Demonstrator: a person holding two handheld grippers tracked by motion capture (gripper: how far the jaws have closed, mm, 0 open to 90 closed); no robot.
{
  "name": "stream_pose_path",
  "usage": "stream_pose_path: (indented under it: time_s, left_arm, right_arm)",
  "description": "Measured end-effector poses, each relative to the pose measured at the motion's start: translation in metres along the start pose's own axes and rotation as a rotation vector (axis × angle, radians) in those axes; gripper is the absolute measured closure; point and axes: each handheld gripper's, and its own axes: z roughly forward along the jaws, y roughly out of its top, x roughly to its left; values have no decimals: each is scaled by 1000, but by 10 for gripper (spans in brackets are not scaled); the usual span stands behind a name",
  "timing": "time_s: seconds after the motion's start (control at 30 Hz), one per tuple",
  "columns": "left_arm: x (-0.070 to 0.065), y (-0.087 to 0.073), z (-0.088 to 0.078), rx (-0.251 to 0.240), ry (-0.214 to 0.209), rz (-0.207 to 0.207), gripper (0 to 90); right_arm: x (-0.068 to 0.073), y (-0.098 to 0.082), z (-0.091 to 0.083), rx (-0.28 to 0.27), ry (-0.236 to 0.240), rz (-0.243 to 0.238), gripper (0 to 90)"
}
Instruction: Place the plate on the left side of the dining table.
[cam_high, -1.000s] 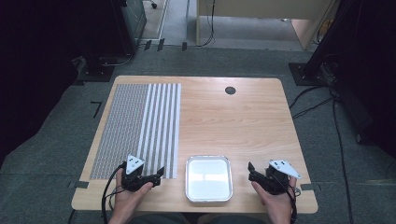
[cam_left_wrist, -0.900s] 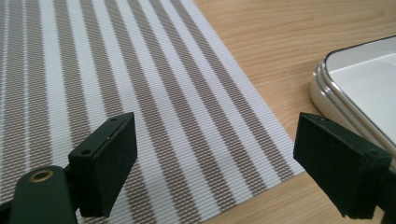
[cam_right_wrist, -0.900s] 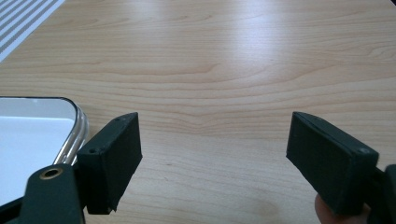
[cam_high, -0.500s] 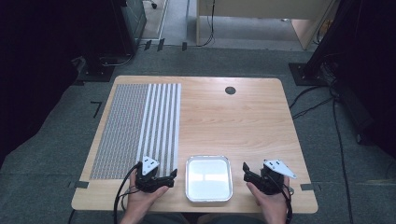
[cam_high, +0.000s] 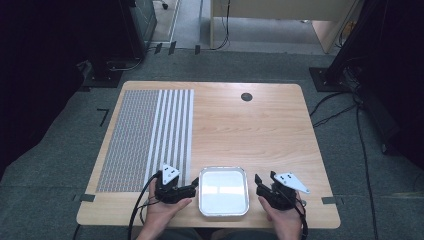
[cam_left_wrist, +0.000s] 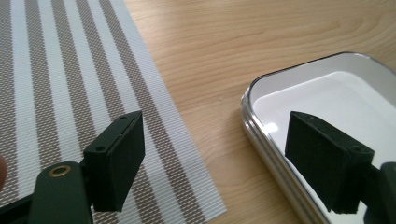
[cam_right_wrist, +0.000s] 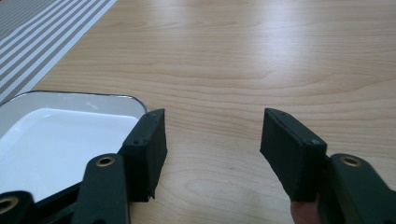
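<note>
Tray position: I see the white tray (cam_high: 223, 190) with its metal rim lying flat on the wooden counter (cam_high: 250, 135), near the front edge, between my two tools; it holds nothing.
Left tool: the left tool (cam_high: 194, 184) sits just beside the tray's left rim; its jaws stand apart and have just been closing a little; in the left gripper view one jaw hangs over the striped mat (cam_left_wrist: 70, 93) and the other over the tray's rim (cam_left_wrist: 261, 135); the pads press on nothing.
Right tool: the right tool (cam_high: 264, 178) sits just beside the tray's right side; its jaws stand apart and have just been closing; in the right gripper view bare wood lies between them, and the tray (cam_right_wrist: 60, 135) lies to the left of the left jaw; I cannot tell whether that jaw touches the rim.
Mat: the striped mat (cam_high: 147, 132) covers the left part of the counter; its near right corner lies near the left tool.
Counter detail: a dark round grommet (cam_high: 246, 97) sits near the far edge.
</note>
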Motion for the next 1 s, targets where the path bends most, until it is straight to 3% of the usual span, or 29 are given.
stream_pose_path:
  time_s: [0.1, 0.2, 0.33, 0.4, 0.5, 0.6, 0.73, 1.0]
  left_arm:
    - [-7, 1, 2, 3, -1, 1, 231]
    - [-15, -1, 3, 4, 3, 14, 367]
    - [-22, -5, 3, 11, -52, 22, 504]
    - [-26, -6, 4, 14, -71, 27, 556]
    - [-29, -9, 6, 21, -85, 29, 614]
    - [-31, -12, 7, 33, -85, 40, 682]
    - [-29, -13, 7, 45, -72, 27, 753]
    - [-30, -14, 7, 38, -63, 37, 796]
  right_arm:
    - [5, 0, -1, -7, 15, -9, 539]
    - [9, -1, -3, -16, 43, -42, 646]
    - [13, -2, -2, -10, 70, -45, 656]
    - [16, -5, 0, -11, 81, -30, 661]
    - [19, -9, 2, -14, 114, 29, 721]
    - [22, -10, 4, 2, 115, 33, 784]
    - [22, -9, 5, 24, 157, 93, 809]
    - [19, -10, 9, 96, 208, 174, 857]
